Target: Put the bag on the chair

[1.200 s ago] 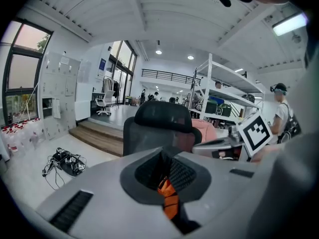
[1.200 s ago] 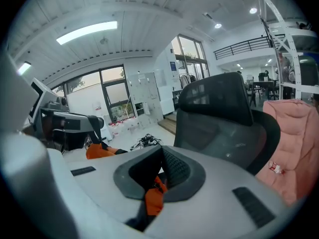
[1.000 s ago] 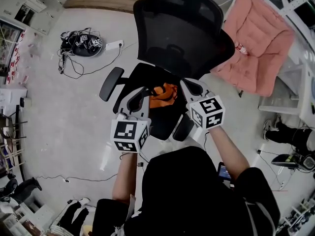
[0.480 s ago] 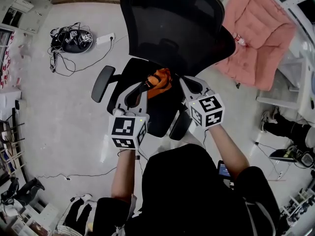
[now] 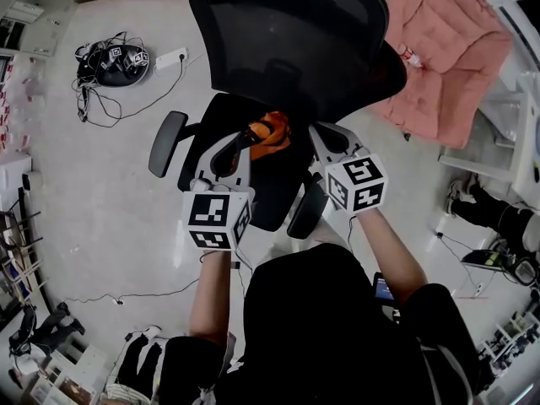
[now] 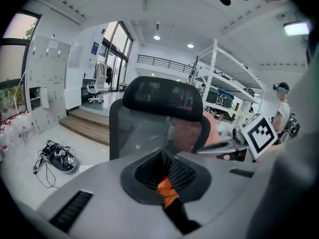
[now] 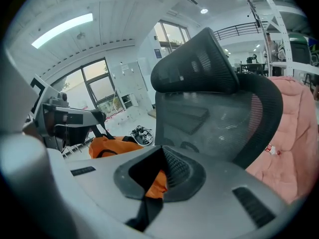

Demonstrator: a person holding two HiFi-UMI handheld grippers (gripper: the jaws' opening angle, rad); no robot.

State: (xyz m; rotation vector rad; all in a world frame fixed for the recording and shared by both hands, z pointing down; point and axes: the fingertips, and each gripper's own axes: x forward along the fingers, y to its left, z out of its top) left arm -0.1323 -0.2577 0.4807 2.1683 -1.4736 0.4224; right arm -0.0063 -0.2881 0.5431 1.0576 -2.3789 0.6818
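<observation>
Standing on pale floor point(image 5: 110, 184) — black chair point(image 5: 287, 32), orange bag point(image 5: 272, 132) over it.

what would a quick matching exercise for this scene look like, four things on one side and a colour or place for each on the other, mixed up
Things:
1. bag
2. chair
3. cushion
4. cable tangle

Descriptions:
a. pink, towards the right edge of the head view
b. lying on the floor, upper left of the head view
c. orange, clamped by the left tongs and the right tongs
d. black, with a mesh back

Pairs: 1-c, 2-d, 3-a, 4-b
</observation>
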